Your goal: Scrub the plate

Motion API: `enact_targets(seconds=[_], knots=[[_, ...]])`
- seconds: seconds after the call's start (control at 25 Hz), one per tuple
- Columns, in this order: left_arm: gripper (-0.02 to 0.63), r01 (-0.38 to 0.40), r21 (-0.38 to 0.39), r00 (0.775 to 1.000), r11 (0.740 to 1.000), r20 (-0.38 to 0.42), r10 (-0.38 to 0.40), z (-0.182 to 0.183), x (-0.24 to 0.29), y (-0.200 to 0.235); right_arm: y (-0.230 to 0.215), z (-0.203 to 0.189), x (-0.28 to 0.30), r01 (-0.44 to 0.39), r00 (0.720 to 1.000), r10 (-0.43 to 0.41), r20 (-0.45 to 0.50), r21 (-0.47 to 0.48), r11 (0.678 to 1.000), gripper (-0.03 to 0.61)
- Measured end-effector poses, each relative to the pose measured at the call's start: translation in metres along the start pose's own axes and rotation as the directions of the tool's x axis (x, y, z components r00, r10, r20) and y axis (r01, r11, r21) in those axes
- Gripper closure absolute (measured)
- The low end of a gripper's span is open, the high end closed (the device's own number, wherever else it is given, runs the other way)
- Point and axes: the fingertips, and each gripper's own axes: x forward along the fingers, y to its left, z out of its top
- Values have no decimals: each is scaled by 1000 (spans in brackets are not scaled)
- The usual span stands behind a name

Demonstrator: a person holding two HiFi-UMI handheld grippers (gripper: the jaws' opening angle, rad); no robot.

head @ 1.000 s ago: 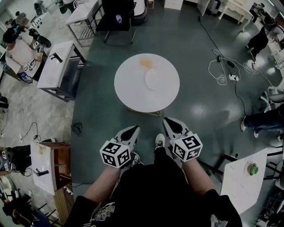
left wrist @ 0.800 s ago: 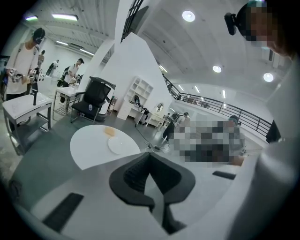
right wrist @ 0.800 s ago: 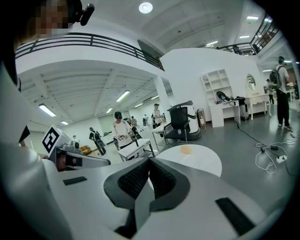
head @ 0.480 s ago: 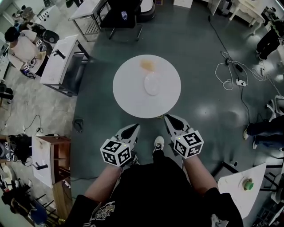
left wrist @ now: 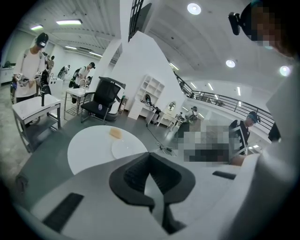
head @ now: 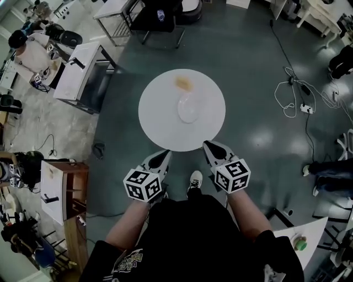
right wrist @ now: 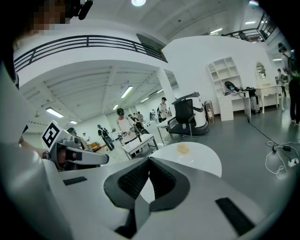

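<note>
A white plate (head: 188,107) lies right of centre on the round white table (head: 160,124). Just beyond it rests a yellow-orange sponge (head: 184,83). My left gripper (head: 164,156) and right gripper (head: 208,146) hang at the table's near edge, both shut and empty, short of the plate. The left gripper view has the plate (left wrist: 123,149) and sponge (left wrist: 115,133) ahead of the shut left gripper (left wrist: 150,157). Past the right gripper (right wrist: 149,161), the right gripper view shows the sponge (right wrist: 183,149) on the table (right wrist: 208,161).
A black office chair (head: 160,16) stands beyond the table. White desks (head: 83,66) and seated people are at the far left, a small wooden-sided table (head: 52,190) at the near left. Cables (head: 295,91) lie on the floor to the right.
The round table has drawn nearer in the head view. Both shut grippers, a step short of it before, now reach its near edge.
</note>
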Motion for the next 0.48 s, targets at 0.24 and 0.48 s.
enact_targets(seconds=[0.24,0.48], knots=[[607,-34,-23,999,999,8,34,5,12,4,-13,5,6,-23,1000,23,-16,-16,1000,557],[607,-44,-25,999,999,-11,44,10,27,21,-25,11,18,2,1000,-2,-15,-7,1000,557]])
